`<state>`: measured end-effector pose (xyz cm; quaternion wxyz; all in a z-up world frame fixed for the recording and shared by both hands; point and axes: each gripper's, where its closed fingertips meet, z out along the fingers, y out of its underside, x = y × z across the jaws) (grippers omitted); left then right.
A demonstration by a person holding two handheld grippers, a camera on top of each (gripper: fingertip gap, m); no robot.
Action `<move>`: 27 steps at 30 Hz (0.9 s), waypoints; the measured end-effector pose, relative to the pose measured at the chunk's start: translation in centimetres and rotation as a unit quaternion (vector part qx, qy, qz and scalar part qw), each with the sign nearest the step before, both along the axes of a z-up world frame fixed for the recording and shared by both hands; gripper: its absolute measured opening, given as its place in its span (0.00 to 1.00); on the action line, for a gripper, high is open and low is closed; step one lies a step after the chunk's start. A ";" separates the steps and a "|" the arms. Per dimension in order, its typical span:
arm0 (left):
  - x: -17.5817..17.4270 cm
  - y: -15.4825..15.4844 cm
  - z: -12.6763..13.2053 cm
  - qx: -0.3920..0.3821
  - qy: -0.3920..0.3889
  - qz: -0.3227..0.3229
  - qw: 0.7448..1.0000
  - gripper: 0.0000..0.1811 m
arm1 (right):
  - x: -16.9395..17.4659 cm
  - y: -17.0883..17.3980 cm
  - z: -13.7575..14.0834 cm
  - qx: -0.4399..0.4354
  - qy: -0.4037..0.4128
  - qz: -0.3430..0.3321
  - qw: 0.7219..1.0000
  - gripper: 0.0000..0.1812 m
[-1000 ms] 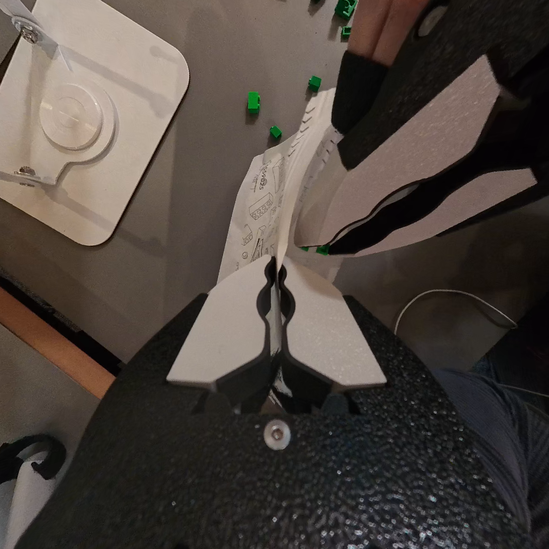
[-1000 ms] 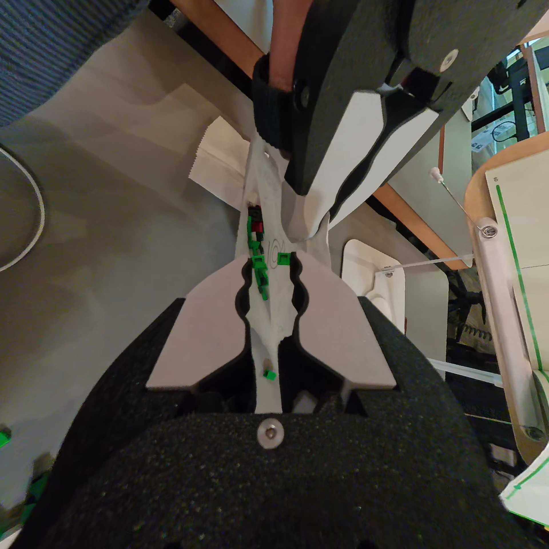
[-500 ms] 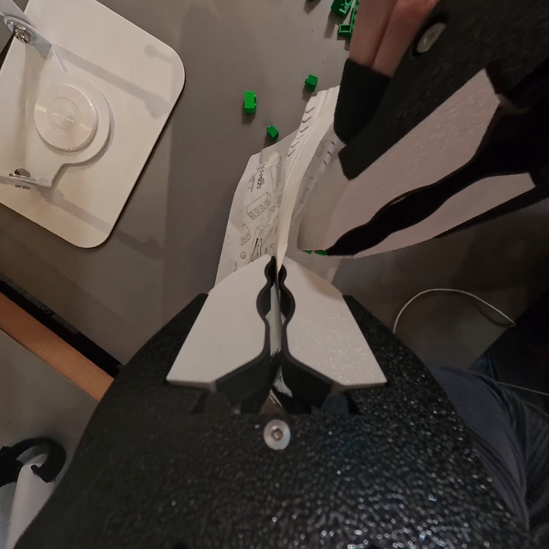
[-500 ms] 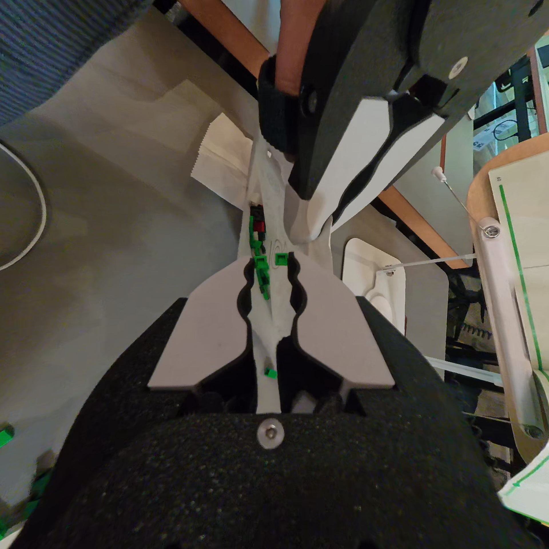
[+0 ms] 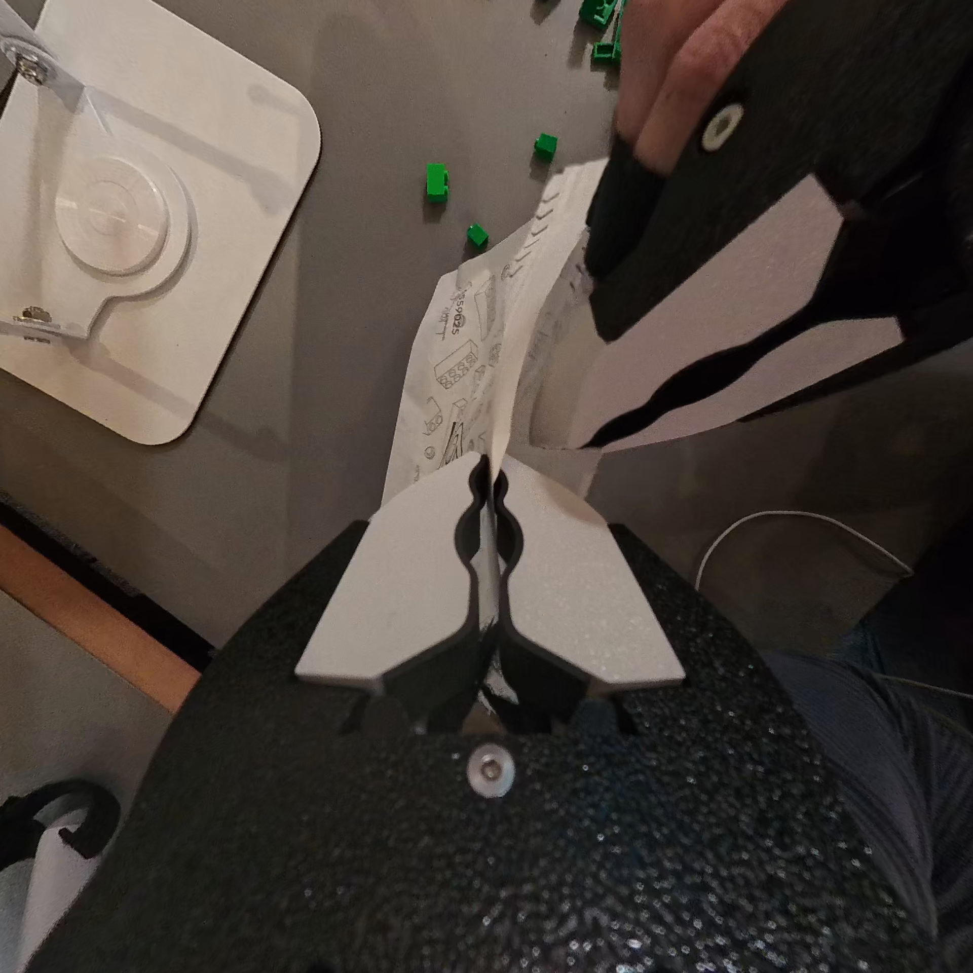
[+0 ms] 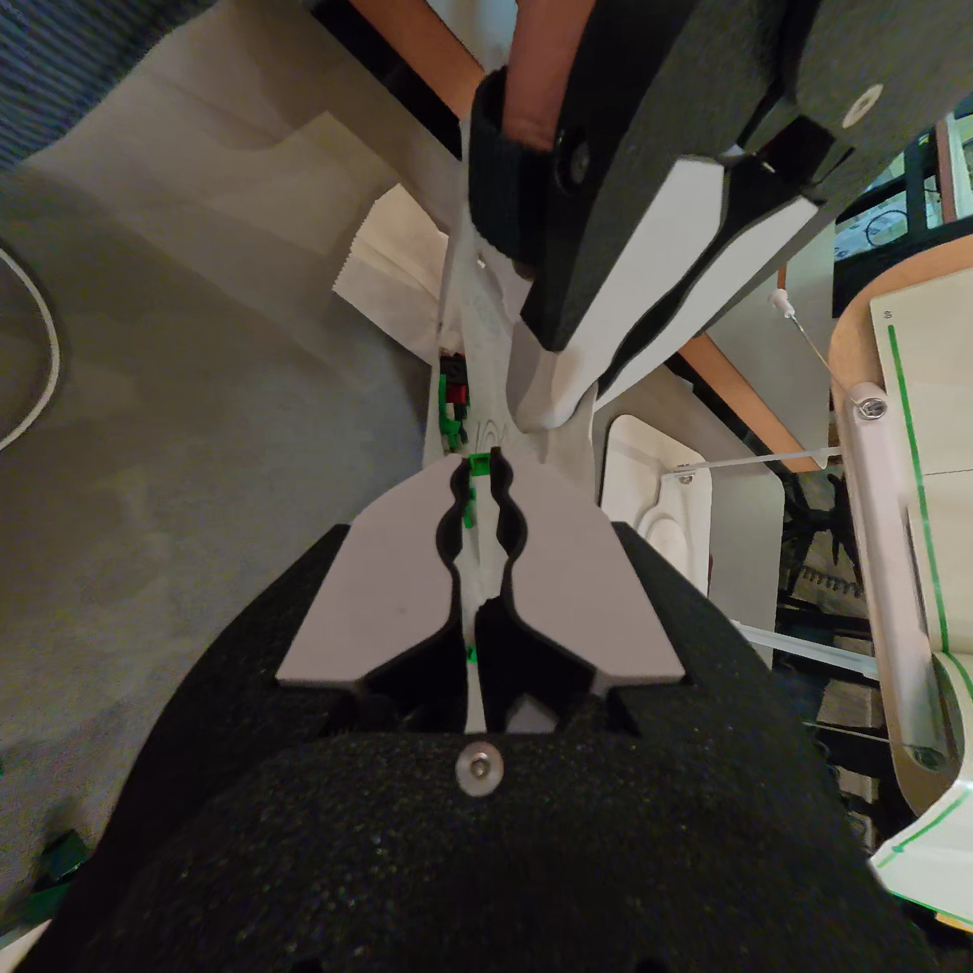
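Observation:
My left gripper (image 5: 489,463) is shut on the top edge of a white paper bag (image 5: 463,358) printed with brick drawings, held above the grey table. My right gripper (image 5: 592,445) comes in from the upper right and pinches the bag's other side. In the right wrist view my right gripper (image 6: 482,458) is closed down on the bag (image 6: 484,326), with a green brick (image 6: 478,463) at its tips. Green and red bricks (image 6: 453,405) show inside the bag's mouth. The left gripper (image 6: 579,405) grips the bag from above there.
A white square plate with a clear round disc (image 5: 158,210) lies at the left. Loose green bricks (image 5: 437,181) lie on the grey table (image 5: 368,105) beyond the bag. A white cable (image 5: 790,518) curves at the right. The table's wooden edge (image 5: 79,616) is at lower left. Less than 4 cm separates the two grippers' tips.
The right gripper's jaws have narrowed onto the bag, and the bag's mouth between them has got thinner. The left gripper keeps its hold. Both have shifted slightly.

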<state>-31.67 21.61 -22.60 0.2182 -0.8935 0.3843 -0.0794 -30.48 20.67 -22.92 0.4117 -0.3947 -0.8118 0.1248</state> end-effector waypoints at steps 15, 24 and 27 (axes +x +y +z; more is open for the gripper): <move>0.2 -0.1 -0.1 -0.005 0.002 -0.004 1.000 0.00 | 0.1 0.4 -0.3 0.019 0.000 -0.009 1.000 0.06; 0.1 0.1 -0.1 -0.002 0.001 -0.002 1.000 0.00 | 1.8 0.4 1.3 0.007 0.064 -0.049 0.997 0.00; 0.1 0.1 -0.1 -0.002 0.001 -0.002 1.000 0.00 | 3.1 0.6 1.5 -0.017 0.079 -0.079 0.994 0.00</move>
